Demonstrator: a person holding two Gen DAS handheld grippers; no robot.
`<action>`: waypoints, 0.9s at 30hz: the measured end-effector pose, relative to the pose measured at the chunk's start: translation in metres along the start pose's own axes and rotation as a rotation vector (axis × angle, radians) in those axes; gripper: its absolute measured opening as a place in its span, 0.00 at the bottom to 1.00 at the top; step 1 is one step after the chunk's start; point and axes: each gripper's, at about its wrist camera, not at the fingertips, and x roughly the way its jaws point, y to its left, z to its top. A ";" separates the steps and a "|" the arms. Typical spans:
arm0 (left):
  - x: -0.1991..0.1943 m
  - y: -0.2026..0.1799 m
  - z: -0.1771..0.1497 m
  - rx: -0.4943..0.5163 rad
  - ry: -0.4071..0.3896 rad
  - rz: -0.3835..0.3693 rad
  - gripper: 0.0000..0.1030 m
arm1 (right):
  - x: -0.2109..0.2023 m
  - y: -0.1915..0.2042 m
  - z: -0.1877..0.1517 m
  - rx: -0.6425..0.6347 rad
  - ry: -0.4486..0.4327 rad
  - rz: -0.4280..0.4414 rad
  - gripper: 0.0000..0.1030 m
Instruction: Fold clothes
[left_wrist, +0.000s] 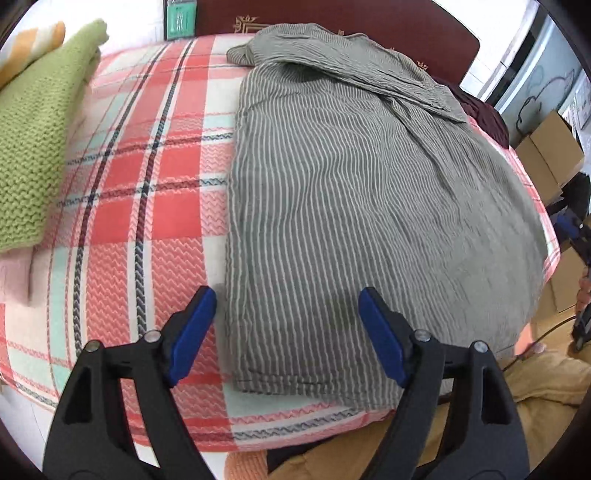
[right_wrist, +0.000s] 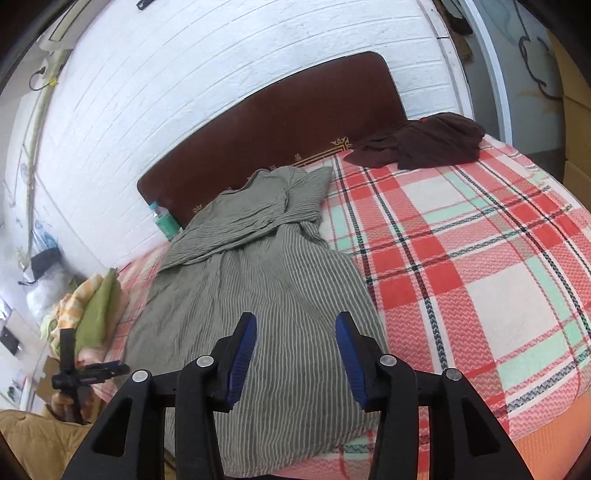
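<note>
A grey striped garment (left_wrist: 354, 192) lies lengthwise on the plaid bed, its long sides folded in and its top part bunched near the headboard. It also shows in the right wrist view (right_wrist: 258, 295). My left gripper (left_wrist: 288, 325) is open and empty, above the garment's near left edge. My right gripper (right_wrist: 295, 350) is open and empty, above the garment's near right part. The left gripper (right_wrist: 88, 373) shows small at the left of the right wrist view.
A plaid bedspread (right_wrist: 480, 277) covers the bed. Folded green knitwear (left_wrist: 33, 147) lies at the left. A dark maroon garment (right_wrist: 424, 144) lies by the brown headboard (right_wrist: 277, 122). Cardboard boxes (left_wrist: 546, 155) stand beside the bed. A bottle (right_wrist: 164, 218) stands at the headboard's corner.
</note>
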 end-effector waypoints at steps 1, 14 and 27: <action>-0.001 0.000 0.000 -0.002 -0.005 -0.017 0.78 | 0.000 0.000 -0.001 0.004 0.000 0.001 0.49; -0.047 0.012 0.001 -0.100 -0.069 0.012 0.06 | -0.002 -0.012 -0.005 0.039 0.011 -0.010 0.61; -0.094 -0.034 -0.006 0.072 -0.266 0.093 0.73 | 0.034 -0.025 -0.025 0.050 0.179 0.037 0.66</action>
